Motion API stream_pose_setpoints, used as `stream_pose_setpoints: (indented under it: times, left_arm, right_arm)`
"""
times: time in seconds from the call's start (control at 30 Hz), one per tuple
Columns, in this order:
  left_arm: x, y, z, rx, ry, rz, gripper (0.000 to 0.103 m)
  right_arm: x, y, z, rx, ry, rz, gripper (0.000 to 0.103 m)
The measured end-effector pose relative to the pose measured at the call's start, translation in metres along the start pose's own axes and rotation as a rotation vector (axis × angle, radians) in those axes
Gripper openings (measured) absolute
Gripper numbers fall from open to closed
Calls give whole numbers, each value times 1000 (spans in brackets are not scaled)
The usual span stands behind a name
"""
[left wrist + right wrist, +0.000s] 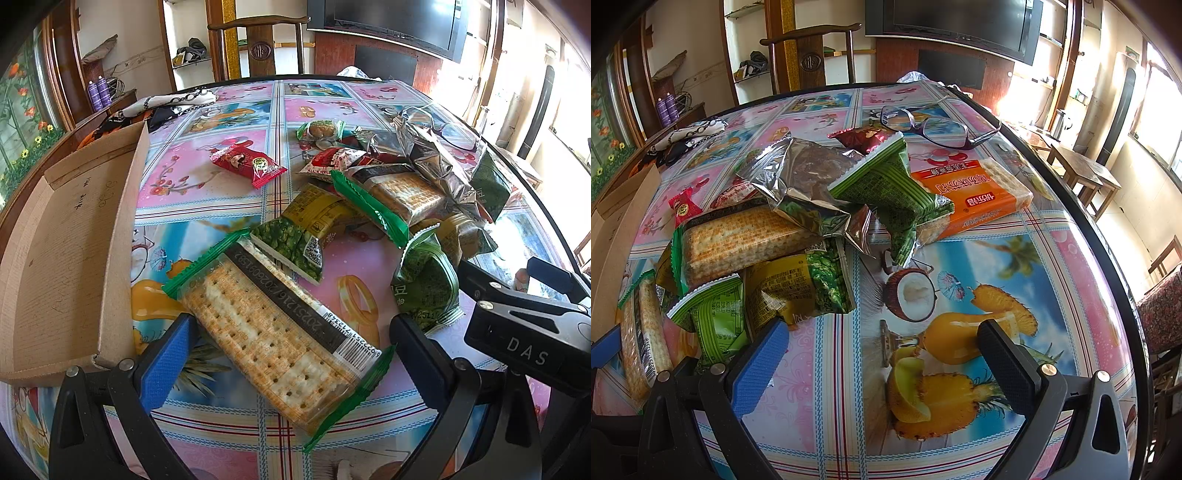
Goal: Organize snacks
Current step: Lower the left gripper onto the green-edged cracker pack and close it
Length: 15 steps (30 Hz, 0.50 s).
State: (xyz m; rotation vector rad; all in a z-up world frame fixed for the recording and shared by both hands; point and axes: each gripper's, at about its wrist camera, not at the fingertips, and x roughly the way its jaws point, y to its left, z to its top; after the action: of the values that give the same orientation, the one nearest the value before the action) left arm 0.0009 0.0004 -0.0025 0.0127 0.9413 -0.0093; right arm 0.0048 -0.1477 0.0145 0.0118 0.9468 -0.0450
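Cardboard box [70, 258] bare inside, snacks [388, 192] outside

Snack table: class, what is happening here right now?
A person is sorting snacks with a hand-held gripper in each hand. The left hand-held gripper is open, its fingers either side of a green-edged cracker pack lying on the tablecloth beside an open cardboard box. The right hand-held gripper is open over bare cloth, holding nothing. The snack pile is still unsorted, and a pair of glasses lies behind it.
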Motion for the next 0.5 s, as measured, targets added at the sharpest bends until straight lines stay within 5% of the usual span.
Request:
stream_pose_setpoints:
  times: [0.5]
  left_arm:
    - [-2, -1, -2, 26, 1, -19, 103]
  right_arm:
    - [0, 0, 0, 0, 0, 0, 102]
